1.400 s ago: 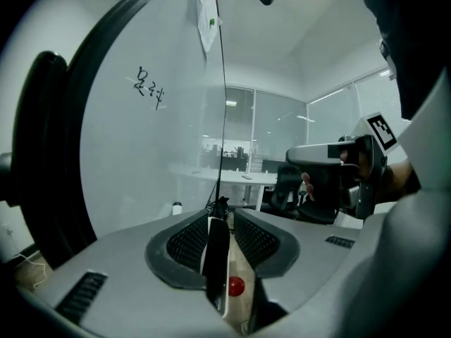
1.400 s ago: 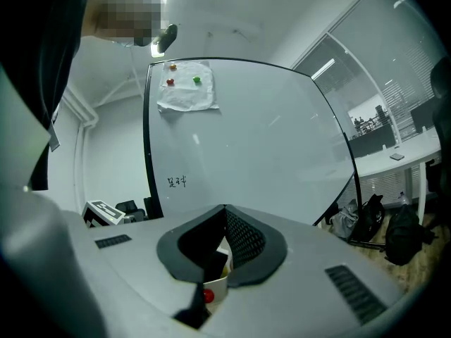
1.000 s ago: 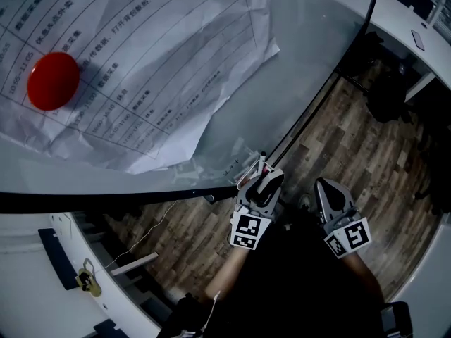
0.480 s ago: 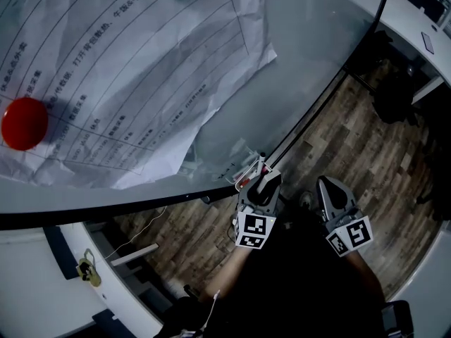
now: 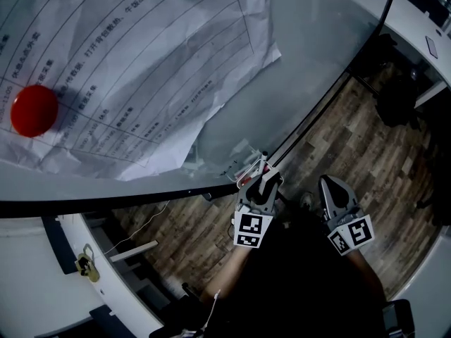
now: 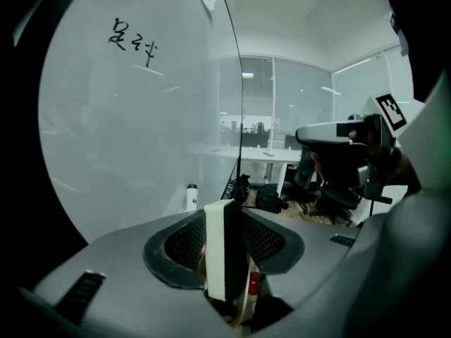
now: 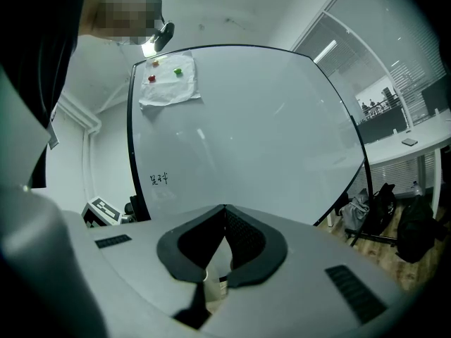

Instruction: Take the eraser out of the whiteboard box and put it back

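Eraser position decided everything here. The white-backed, dark-felted block eraser (image 6: 225,248) stood upright between the fingers of your left gripper (image 5: 262,183). Its long axis ran up and down the middle of the left gripper view, with the white back toward frame left and the felt face toward frame right. Those fingers had just been closing, and their tips lay against both broad faces with no gap I could see, so you had it pinched across its thin side. Its lower end dropped out of sight behind the gripper body, next to a small red thing (image 6: 254,284). From that it looked not yet lifted clear of the clear plastic whiteboard box (image 5: 224,162). In the head view the box hung at the lower edge of the glossy whiteboard (image 5: 310,41), just up and left of the fingertips. Your right gripper (image 5: 328,189) sat beside the left, toward frame right and away from the box, its fingers pressed together on nothing. The left hand was plainly the nearer; by my reading, a straight pull along the eraser's long axis would free it.
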The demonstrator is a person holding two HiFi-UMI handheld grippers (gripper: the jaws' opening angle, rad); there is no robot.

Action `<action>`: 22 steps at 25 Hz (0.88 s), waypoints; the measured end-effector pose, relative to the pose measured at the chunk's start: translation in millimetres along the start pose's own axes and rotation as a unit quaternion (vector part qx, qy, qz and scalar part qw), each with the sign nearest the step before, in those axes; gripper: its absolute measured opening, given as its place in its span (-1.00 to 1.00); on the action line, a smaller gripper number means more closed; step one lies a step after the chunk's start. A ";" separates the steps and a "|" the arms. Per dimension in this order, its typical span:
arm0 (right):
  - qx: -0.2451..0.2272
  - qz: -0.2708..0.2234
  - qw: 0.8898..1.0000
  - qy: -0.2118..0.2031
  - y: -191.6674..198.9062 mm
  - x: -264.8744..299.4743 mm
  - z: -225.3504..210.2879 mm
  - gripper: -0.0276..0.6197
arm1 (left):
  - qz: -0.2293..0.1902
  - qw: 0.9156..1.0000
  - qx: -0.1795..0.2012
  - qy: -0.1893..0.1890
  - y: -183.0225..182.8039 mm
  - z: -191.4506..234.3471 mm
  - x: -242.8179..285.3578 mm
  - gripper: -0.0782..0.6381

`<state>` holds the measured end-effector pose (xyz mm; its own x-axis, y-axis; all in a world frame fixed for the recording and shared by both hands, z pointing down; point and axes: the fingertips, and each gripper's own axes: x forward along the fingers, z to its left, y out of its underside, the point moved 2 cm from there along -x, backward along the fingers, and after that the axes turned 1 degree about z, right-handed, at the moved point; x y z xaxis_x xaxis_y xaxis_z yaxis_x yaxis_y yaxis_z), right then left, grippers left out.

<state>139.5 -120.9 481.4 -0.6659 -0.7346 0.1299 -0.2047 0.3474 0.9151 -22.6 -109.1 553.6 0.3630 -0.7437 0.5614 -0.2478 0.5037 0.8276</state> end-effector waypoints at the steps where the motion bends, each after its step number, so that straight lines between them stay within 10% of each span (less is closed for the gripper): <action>1: 0.000 0.000 1.000 0.000 0.3 0.4 1.2 -0.87 | -0.006 1.000 -0.006 0.000 -0.2 1.0 -2.7 -0.33; 22: -0.028 -0.001 1.000 0.011 10.7 8.3 58.2 -0.87 | -0.135 0.990 -0.038 0.021 -10.5 16.0 -61.2 -0.35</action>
<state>90.0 -89.4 470.0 -0.6500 -0.7477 0.1358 -0.1644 0.3127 0.9355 -56.6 -75.9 510.5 0.4446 -0.8371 0.3188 -0.0700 0.3224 0.9440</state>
